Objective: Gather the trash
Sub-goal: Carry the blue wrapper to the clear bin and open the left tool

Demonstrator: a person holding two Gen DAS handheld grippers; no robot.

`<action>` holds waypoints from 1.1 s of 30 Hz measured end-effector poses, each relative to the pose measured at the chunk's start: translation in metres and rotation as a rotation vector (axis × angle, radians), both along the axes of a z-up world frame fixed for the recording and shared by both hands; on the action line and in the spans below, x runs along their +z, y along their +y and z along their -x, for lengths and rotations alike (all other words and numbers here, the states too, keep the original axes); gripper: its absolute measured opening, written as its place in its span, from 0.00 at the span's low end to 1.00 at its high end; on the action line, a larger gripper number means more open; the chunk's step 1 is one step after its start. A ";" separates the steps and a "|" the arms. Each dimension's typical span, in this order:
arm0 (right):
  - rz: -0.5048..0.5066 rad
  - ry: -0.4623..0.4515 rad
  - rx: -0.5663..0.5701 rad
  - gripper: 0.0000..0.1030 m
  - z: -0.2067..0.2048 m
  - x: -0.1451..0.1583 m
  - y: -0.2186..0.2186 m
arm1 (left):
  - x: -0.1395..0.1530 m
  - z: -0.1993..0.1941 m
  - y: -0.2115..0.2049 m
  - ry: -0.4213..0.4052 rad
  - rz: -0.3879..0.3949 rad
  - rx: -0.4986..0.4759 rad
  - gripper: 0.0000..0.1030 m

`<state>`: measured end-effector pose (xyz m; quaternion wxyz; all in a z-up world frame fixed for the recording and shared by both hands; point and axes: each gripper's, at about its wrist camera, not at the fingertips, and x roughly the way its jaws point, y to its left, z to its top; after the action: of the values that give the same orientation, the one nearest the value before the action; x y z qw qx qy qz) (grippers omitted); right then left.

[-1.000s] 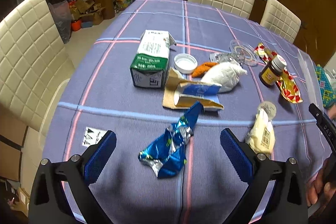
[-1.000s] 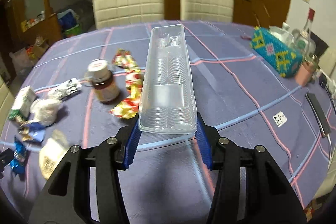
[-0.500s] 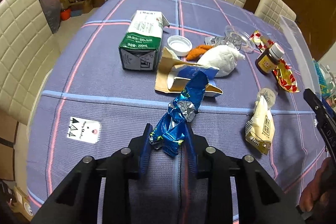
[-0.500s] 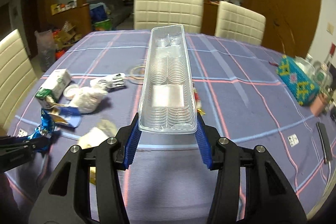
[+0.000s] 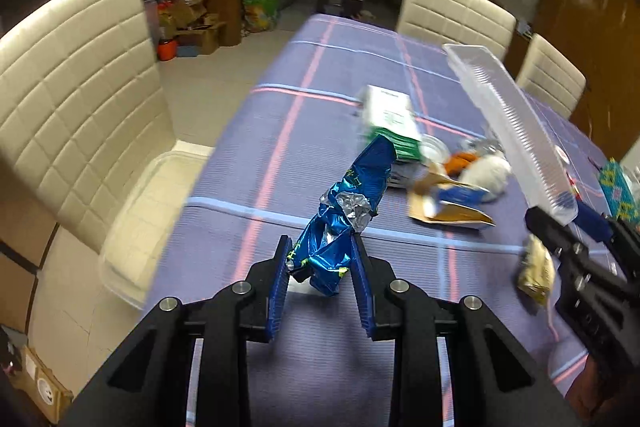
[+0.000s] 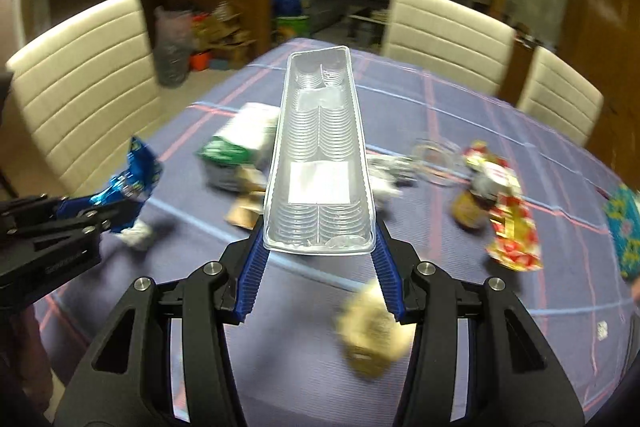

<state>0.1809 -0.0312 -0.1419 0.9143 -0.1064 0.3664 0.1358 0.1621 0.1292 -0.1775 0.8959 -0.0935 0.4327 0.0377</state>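
Observation:
My left gripper (image 5: 320,267) is shut on a crumpled blue foil wrapper (image 5: 344,211) and holds it above the table; it also shows in the right wrist view (image 6: 132,179). My right gripper (image 6: 318,255) is shut on a long clear plastic tray (image 6: 318,155), which also shows in the left wrist view (image 5: 512,131), raised over the table. More trash lies on the purple cloth: a green and white carton (image 5: 394,121), a torn brown and blue packet (image 5: 448,205), a white wad (image 5: 486,175) and a beige bag (image 6: 372,331).
A clear plastic bin (image 5: 140,219) sits on the cream chair (image 5: 76,107) at the table's left edge. A brown jar (image 6: 476,199), a red and yellow wrapper (image 6: 512,231) and a patterned tissue box (image 6: 624,231) lie to the right. More cream chairs (image 6: 444,23) stand at the far side.
My left gripper closed on the blue wrapper, lifted it off the cloth and swung left toward the chair. My right gripper carried the clear tray leftward over the trash pile.

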 end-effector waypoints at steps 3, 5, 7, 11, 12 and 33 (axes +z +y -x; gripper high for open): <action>0.004 0.012 0.073 0.49 0.003 -0.002 0.034 | 0.003 0.005 0.024 -0.016 -0.007 0.042 0.28; -0.005 0.034 0.117 0.50 0.004 -0.004 0.053 | 0.003 0.011 0.044 -0.015 0.006 0.067 0.28; -0.020 0.063 0.164 0.50 0.003 -0.007 0.074 | 0.002 0.013 0.061 -0.012 0.018 0.096 0.28; -0.006 0.085 0.197 0.50 -0.001 -0.013 0.106 | -0.001 0.015 0.088 -0.010 0.019 0.138 0.28; -0.005 0.093 0.205 0.50 -0.003 -0.013 0.114 | -0.001 0.015 0.094 -0.010 0.018 0.145 0.28; 0.028 0.152 0.285 0.50 -0.055 -0.027 0.212 | -0.030 -0.023 0.179 0.041 0.018 0.253 0.28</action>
<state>0.2360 0.1811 -0.1687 0.8540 -0.1593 0.4175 0.2666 0.1851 0.3087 -0.2076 0.8742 -0.1547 0.4358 0.1484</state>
